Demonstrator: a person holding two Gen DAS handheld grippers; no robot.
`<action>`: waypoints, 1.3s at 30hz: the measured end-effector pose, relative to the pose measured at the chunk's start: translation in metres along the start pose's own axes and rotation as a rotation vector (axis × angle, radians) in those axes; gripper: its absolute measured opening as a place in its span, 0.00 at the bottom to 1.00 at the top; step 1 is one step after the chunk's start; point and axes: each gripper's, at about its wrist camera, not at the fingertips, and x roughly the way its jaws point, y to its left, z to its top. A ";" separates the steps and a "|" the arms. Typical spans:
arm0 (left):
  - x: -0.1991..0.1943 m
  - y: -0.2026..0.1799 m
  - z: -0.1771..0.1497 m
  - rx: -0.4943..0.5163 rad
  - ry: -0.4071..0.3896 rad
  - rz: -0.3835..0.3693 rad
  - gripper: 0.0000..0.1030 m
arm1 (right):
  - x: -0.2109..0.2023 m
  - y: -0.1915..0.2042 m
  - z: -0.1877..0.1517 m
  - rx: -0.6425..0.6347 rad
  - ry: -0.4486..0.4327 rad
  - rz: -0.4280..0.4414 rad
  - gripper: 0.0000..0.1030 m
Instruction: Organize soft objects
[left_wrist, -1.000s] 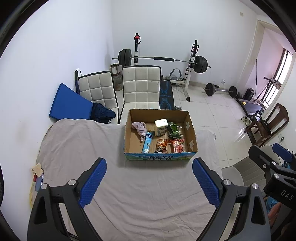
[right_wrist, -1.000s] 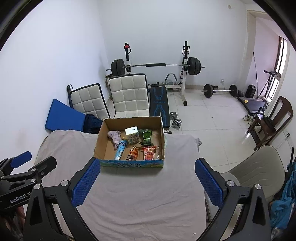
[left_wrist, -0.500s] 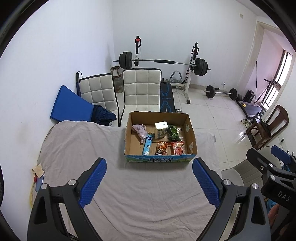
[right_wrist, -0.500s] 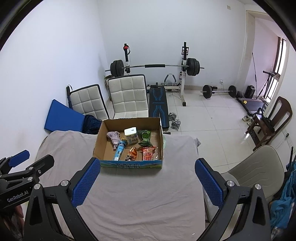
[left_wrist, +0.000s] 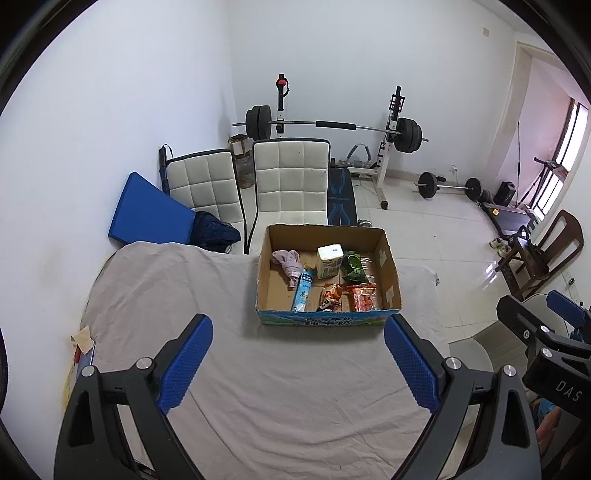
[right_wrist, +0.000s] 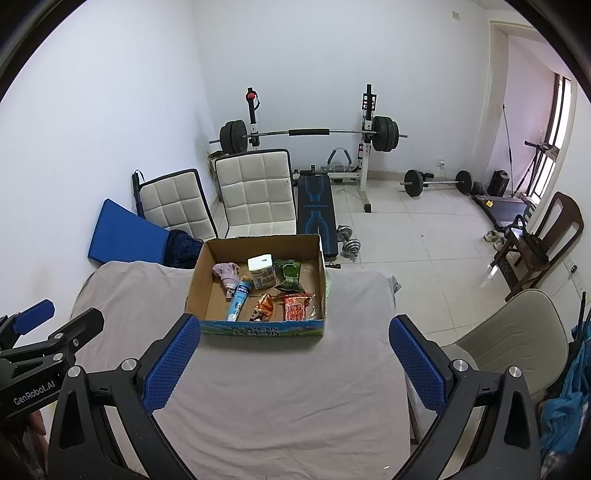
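Box (left_wrist: 325, 322) seen slightly lower and nearer in both views than a second before; contents unshifted. Soft items (cloth (left_wrist: 287, 259), packets (left_wrist: 364, 297)) held in box on surface (left_wrist: 280, 387). Left gripper (left_wrist: 297, 363), right gripper (right_wrist: 293, 363): jaws wide apart, nothing held.

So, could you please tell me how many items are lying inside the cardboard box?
6: a pink cloth back left, a blue tube beside it, a white pack mid-back, a green packet back right, an orange packet and a red packet in front. Others may be hidden.

Barbell rack (left_wrist: 332, 127), two white padded chairs (left_wrist: 290, 177), blue mat (left_wrist: 147, 214), wooden chair (right_wrist: 546, 236)
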 end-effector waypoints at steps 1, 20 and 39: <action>0.000 0.000 0.000 0.000 0.000 -0.001 0.93 | 0.000 0.000 0.000 0.001 0.000 0.001 1.00; 0.002 0.001 0.000 -0.002 -0.001 0.005 0.93 | 0.000 -0.001 0.001 0.002 -0.009 -0.010 1.00; 0.006 0.006 -0.002 -0.011 0.006 0.004 0.93 | -0.002 -0.004 0.005 0.002 -0.010 -0.001 1.00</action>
